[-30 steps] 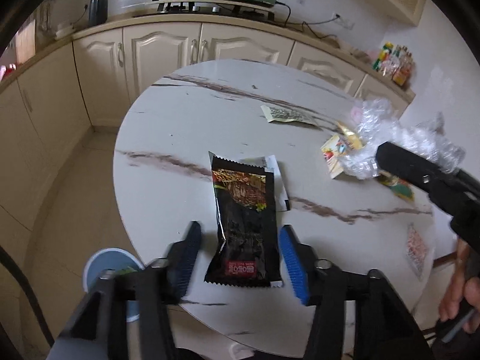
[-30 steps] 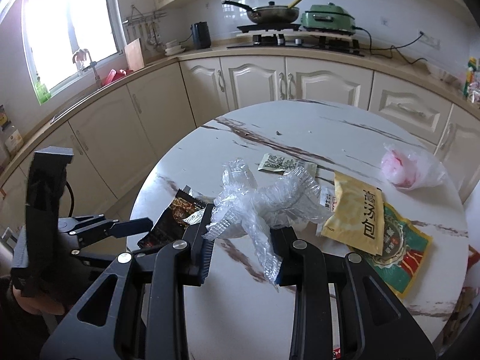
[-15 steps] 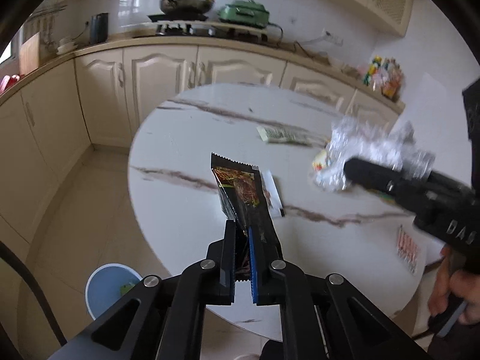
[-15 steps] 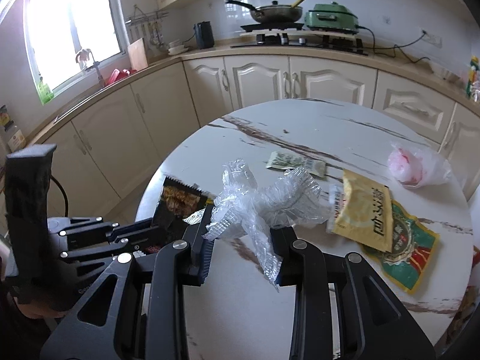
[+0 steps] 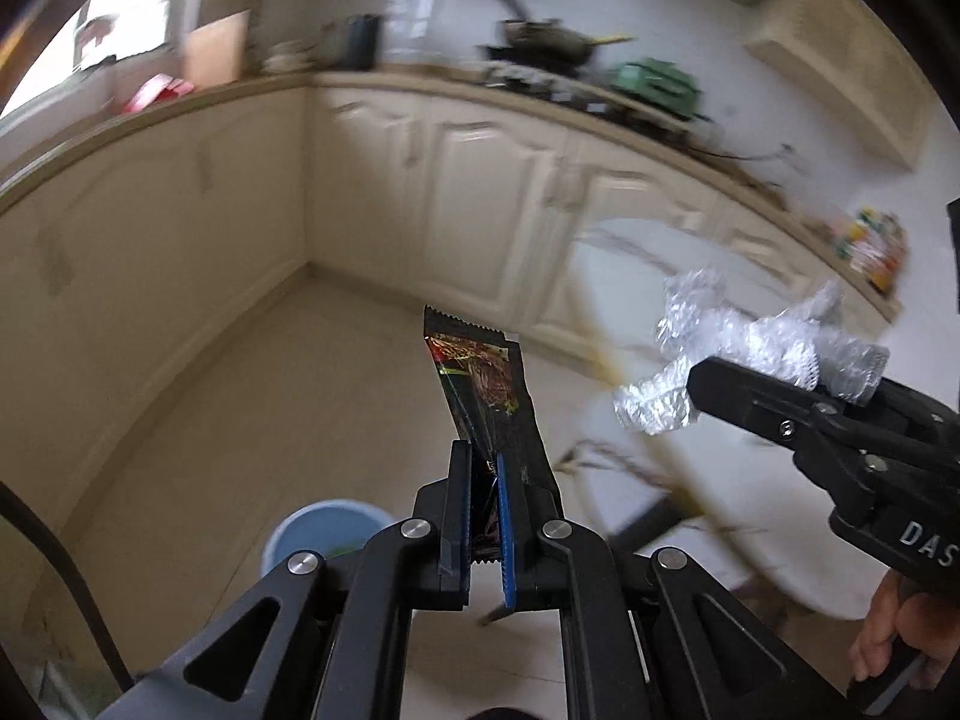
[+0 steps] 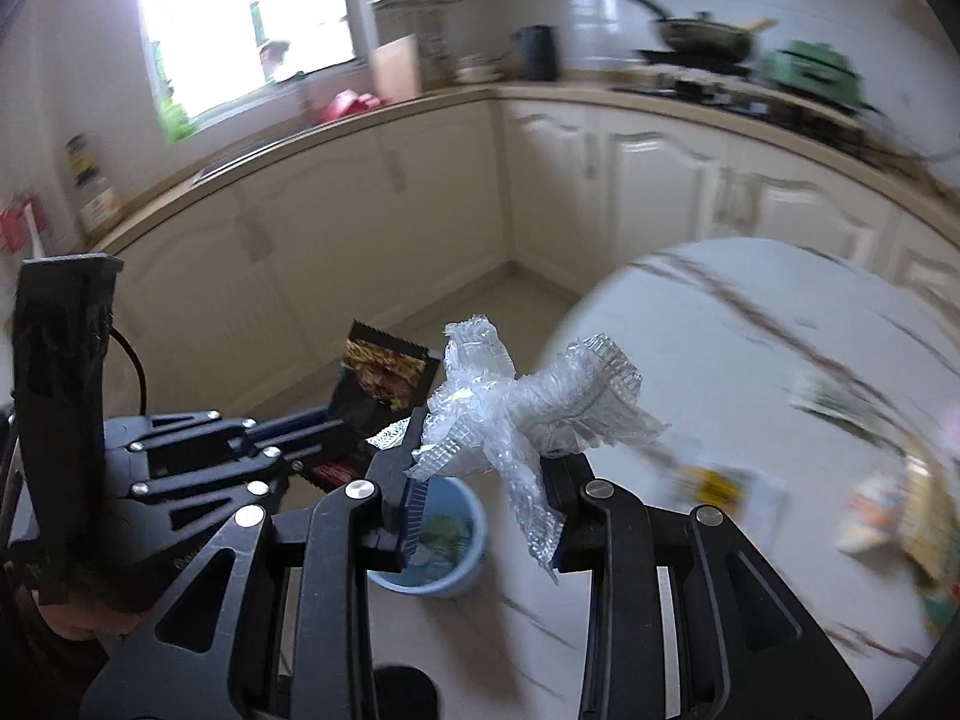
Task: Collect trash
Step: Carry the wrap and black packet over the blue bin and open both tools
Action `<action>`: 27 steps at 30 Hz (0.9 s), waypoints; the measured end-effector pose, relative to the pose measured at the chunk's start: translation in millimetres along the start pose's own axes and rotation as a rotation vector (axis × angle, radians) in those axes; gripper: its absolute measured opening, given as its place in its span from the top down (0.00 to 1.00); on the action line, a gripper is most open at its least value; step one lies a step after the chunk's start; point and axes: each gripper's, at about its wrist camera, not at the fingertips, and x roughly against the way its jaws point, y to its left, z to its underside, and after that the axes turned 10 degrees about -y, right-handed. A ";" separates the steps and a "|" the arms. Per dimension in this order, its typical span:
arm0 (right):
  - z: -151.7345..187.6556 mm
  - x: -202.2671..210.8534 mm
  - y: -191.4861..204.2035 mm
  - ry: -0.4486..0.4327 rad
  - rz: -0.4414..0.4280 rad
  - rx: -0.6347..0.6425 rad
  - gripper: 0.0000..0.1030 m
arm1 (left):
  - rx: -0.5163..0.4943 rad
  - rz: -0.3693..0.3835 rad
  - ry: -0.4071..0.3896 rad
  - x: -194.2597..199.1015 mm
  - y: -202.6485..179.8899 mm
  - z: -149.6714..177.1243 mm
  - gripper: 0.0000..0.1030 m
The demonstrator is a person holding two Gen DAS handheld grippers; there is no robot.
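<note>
Gripping a black, glossy snack wrapper with a serrated top edge and a red-brown food print (image 5: 480, 387), left gripper (image 5: 483, 483) with both blue-padded fingers (image 5: 503, 531) pressed together on the wrapper's lower end; wrapper standing up and out past the fingertips, in the air above the pale tiled floor, clear of the table. Pinching a crumpled wad of clear, bubbly plastic film (image 6: 522, 414), right gripper (image 6: 486, 483), jaws partly closed with the wad bulging above and a strip hanging down between them. Seen from the left wrist camera, same plastic wad (image 5: 744, 354) held off to the right, level with the wrapper and a little apart from it, a bare hand (image 5: 894, 654) on that gripper's handle at the lower right corner. Below both grippers, on the floor, a round light-blue plastic bin (image 6: 447, 531) with something green inside; from the right wrist camera, directly under the film, partly hidden by the fingers. To the right, a round white marble-patterned table (image 6: 750, 312) with several blurred packets left on it. Behind, cream kitchen cabinets (image 5: 480, 180), heavily blurred.
</note>
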 end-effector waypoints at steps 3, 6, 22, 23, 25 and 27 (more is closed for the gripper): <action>2.5 -46.7 40.8 0.034 -0.051 0.055 0.72 | 0.060 -0.071 0.049 -10.7 52.6 15.9 0.97; 20.2 -101.1 75.0 0.104 -0.072 0.120 0.72 | 0.108 -0.141 0.123 -33.3 98.3 39.5 0.97; 178.2 -337.4 68.6 0.602 -0.058 0.013 0.72 | 0.278 -0.163 0.524 -216.8 184.8 135.9 0.95; 181.9 -342.5 67.6 0.611 -0.054 0.015 0.71 | 0.269 -0.172 0.534 -223.6 186.1 136.4 0.94; 185.5 -350.9 64.6 0.622 -0.061 0.010 0.69 | 0.263 -0.199 0.545 -233.2 189.3 134.9 0.85; 188.5 -355.9 62.5 0.628 -0.061 0.007 0.68 | 0.283 -0.206 0.544 -238.0 195.1 130.0 0.63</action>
